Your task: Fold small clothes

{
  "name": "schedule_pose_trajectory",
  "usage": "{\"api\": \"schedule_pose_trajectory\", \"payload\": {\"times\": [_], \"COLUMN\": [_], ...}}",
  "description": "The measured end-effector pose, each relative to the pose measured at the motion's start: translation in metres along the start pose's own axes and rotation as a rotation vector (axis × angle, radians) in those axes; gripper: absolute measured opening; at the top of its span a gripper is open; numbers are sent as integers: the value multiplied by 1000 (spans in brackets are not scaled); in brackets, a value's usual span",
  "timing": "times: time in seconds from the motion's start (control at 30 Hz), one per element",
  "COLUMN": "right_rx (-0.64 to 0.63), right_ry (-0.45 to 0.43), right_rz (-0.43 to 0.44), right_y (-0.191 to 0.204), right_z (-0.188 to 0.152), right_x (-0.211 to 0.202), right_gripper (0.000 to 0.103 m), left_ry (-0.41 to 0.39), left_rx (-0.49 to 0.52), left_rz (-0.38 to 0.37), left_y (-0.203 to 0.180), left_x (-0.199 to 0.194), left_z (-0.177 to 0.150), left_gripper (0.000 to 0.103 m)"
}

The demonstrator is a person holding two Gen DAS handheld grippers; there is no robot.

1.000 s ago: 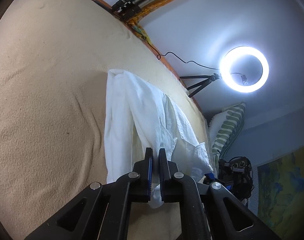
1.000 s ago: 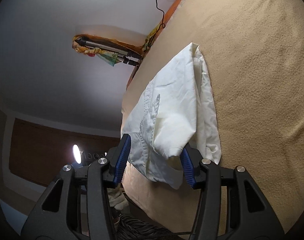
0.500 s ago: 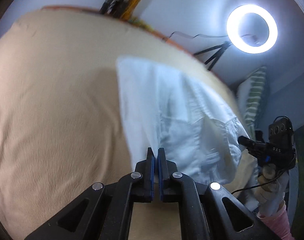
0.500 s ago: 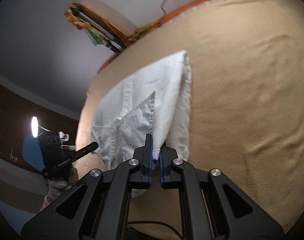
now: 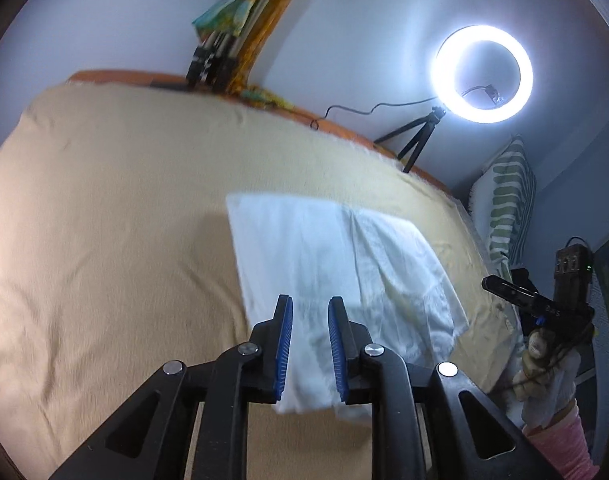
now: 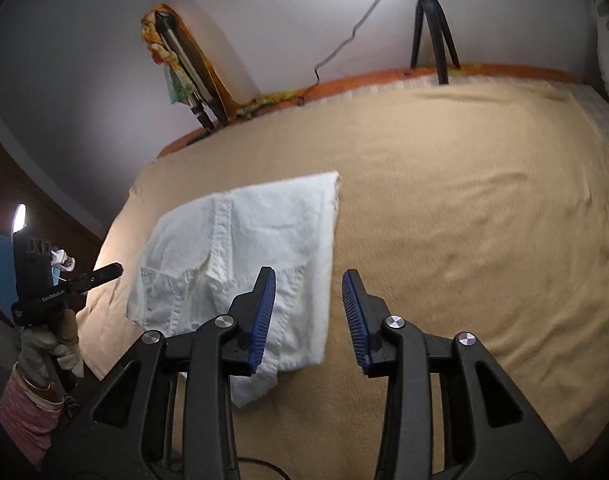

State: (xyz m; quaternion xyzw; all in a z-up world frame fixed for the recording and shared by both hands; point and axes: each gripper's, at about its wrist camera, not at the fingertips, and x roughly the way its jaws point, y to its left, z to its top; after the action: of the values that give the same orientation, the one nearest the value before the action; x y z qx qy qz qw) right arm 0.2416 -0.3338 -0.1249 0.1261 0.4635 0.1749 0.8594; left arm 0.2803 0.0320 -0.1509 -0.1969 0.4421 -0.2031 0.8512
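Both grippers, left (image 5: 309,344) and right (image 6: 309,316), are opening, empty, above the folded white garment (image 5: 336,264), its near hem hidden behind their fingers.

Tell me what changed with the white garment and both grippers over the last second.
Both grippers let go: the left gripper and right gripper, clamped on the white garment half a second ago, are opening with nothing pinched and have lifted off it. The garment, draped and bunched a second ago, now lies folded flat on the tan blanket. The ring light stayed put.
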Motion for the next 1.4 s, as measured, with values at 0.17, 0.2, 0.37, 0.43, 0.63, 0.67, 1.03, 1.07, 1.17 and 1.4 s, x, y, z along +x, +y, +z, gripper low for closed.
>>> {"api": "schedule_pose_trajectory", "payload": {"times": [0.17, 0.2, 0.37, 0.43, 0.63, 0.67, 1.03, 1.07, 1.17, 1.4], "right_rx": [-124, -149, -230, -228, -278, -253, -74, -88, -122, -278], "right_ry": [3, 14, 135, 166, 175, 177, 31, 23, 6, 61], "right_rz": [41, 41, -6, 0, 26, 56, 96, 71, 42, -57], "right_y": [42, 51, 66, 59, 54, 50, 11, 11, 15, 39], "right_z": [21, 23, 10, -1, -10, -6, 30, 32, 45, 61], "right_x": [42, 54, 110, 118, 113, 108, 79, 81, 91, 133], "right_gripper": [37, 37, 37, 37, 37, 37, 37, 37, 37, 37], "left_ry": [-37, -37, 49, 60, 57, 35, -35, -52, -111, -73], "left_rx": [91, 106, 89, 109, 52, 26, -183, -146, -45, 159], "left_rz": [79, 93, 125, 113, 23, 16, 75, 88, 93, 196], "left_y": [-14, -14, 10, 21, 38, 43, 71, 63, 34, 0], "left_x": [32, 40, 77, 85, 65, 58, 64, 62, 56, 86], "left_z": [30, 33, 23, 5, 12, 14, 44, 46, 51, 53], "left_gripper": [17, 17, 17, 17, 18, 20, 35, 34, 31, 29]}}
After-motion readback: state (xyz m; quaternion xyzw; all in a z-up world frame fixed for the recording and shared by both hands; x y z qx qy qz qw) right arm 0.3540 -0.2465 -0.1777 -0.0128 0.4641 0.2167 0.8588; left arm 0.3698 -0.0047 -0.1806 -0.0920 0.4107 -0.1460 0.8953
